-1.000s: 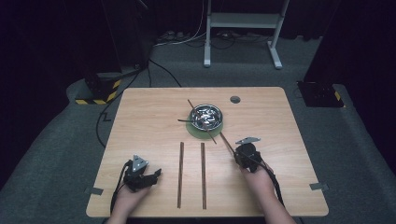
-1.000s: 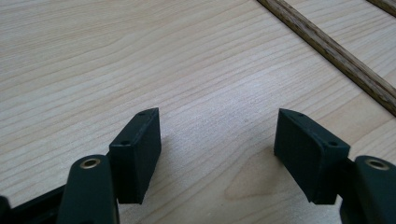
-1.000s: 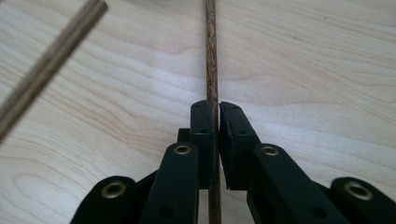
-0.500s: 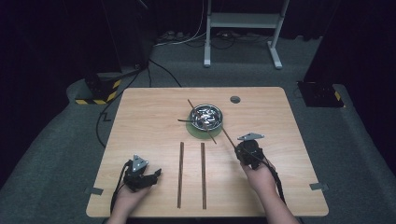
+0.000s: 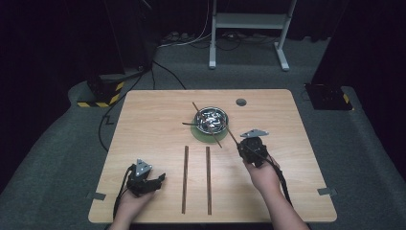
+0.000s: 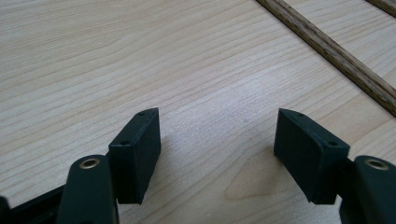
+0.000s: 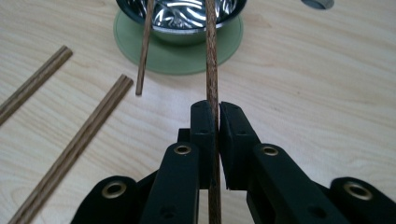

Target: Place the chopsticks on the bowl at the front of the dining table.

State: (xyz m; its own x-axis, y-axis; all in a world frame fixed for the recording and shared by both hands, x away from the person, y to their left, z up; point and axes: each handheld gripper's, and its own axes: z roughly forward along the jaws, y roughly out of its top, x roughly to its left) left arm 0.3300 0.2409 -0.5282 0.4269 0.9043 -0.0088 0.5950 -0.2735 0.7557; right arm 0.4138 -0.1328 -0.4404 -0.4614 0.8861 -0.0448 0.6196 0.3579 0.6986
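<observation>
A steel bowl [image 5: 213, 118] [image 7: 182, 16] stands on a green coaster [image 5: 200, 134] [image 7: 177, 58] at the middle of the wooden table [image 5: 143, 120]. My right gripper [image 5: 241, 143] [image 7: 218, 109] is shut on a brown chopstick [image 5: 230, 133] [image 7: 211, 56] whose far end rests in the bowl. A second chopstick [image 5: 214, 136] [image 7: 145, 46] leans across the bowl's rim. Two more chopsticks [image 5: 186, 177] [image 5: 208, 177] lie side by side near the front edge. My left gripper [image 5: 160, 179] [image 6: 217, 135] rests open at the front left, nothing between its jaws, with one chopstick [image 6: 327, 46] just ahead of it.
A round grey grommet [image 5: 241, 102] [image 7: 317, 3] sits in the table behind the bowl. Beyond the table are dark carpet, cables, a white stand [image 5: 246, 21] and a striped black box [image 5: 100, 91].
My right gripper has lifted a little with the chopstick still pinched, its far end staying in the bowl. The left gripper has not moved.
</observation>
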